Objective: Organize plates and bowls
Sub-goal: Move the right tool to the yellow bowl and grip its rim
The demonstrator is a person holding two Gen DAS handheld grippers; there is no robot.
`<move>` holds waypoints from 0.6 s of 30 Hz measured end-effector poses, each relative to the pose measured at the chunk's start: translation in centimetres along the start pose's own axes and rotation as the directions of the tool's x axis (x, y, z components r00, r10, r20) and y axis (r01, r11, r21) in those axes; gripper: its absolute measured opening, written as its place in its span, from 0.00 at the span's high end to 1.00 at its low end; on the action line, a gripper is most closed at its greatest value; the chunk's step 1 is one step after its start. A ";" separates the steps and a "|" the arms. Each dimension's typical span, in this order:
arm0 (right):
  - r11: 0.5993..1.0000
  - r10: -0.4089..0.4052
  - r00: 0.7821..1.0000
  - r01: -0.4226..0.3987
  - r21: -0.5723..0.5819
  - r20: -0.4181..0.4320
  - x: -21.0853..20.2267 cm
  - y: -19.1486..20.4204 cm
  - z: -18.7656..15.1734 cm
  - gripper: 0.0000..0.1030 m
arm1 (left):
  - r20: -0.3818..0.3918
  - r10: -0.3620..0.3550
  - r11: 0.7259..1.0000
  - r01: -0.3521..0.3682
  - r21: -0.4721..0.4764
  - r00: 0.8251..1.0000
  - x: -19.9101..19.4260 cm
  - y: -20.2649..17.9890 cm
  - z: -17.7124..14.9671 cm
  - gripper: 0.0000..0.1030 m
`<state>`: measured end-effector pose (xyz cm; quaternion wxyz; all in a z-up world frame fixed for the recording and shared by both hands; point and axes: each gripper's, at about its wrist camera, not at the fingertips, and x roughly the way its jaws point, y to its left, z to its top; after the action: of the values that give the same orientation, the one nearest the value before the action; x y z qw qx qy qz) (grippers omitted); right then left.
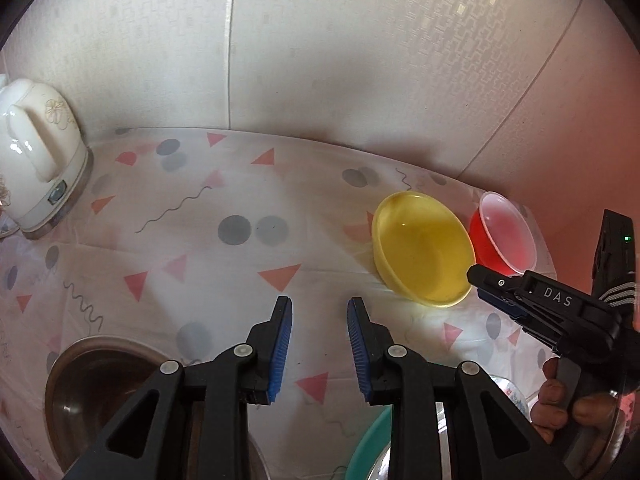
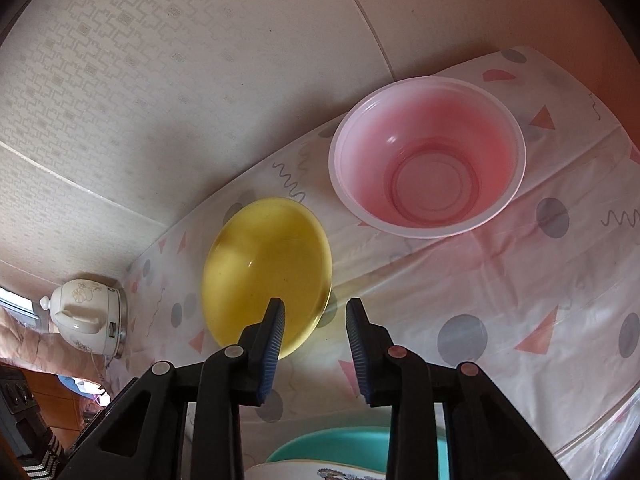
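A yellow bowl (image 1: 420, 248) (image 2: 264, 272) sits on the patterned tablecloth, and a pink-red plastic bowl (image 1: 502, 236) (image 2: 428, 160) stands just beyond it. My right gripper (image 2: 316, 308) (image 1: 486, 286) is at the yellow bowl's near rim. One finger is over the bowl's inside and the other outside it. The jaws stand apart and the pads do not press on the rim. My left gripper (image 1: 320, 308) hovers open over bare cloth to the left of the yellow bowl, with nothing between its fingers.
A metal bowl (image 1: 92, 392) lies near the left gripper's left side. A teal bowl (image 1: 372, 448) (image 2: 360, 448) and a patterned plate (image 2: 320, 472) lie close under the grippers. A white kettle (image 1: 40, 160) (image 2: 88, 316) stands at the far left by the wall. A hand (image 1: 560, 400) holds the right gripper.
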<state>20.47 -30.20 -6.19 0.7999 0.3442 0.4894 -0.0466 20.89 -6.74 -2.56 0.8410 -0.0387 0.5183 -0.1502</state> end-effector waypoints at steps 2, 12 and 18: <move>1.000 -0.005 1.000 0.005 0.005 -0.002 0.3 -0.2 0.3 0.72 | -0.004 -0.017 1.000 0.017 -0.008 1.000 0.8 -0.5 0.7 0.72; 1.000 -0.019 0.999 0.019 -0.013 -0.046 2.4 -0.4 1.4 0.83 | -0.049 -0.077 0.997 0.077 0.001 0.996 5.6 -2.7 2.9 0.71; 0.996 -0.008 0.997 0.000 -0.089 -0.079 3.2 1.0 0.7 0.86 | -0.058 -0.073 0.996 0.076 0.055 0.996 6.2 -3.1 2.3 0.85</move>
<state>23.07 -29.06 -8.10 0.7941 0.3090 0.5232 -0.0127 24.86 -11.71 -6.17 0.8208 -0.0298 0.5353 -0.1970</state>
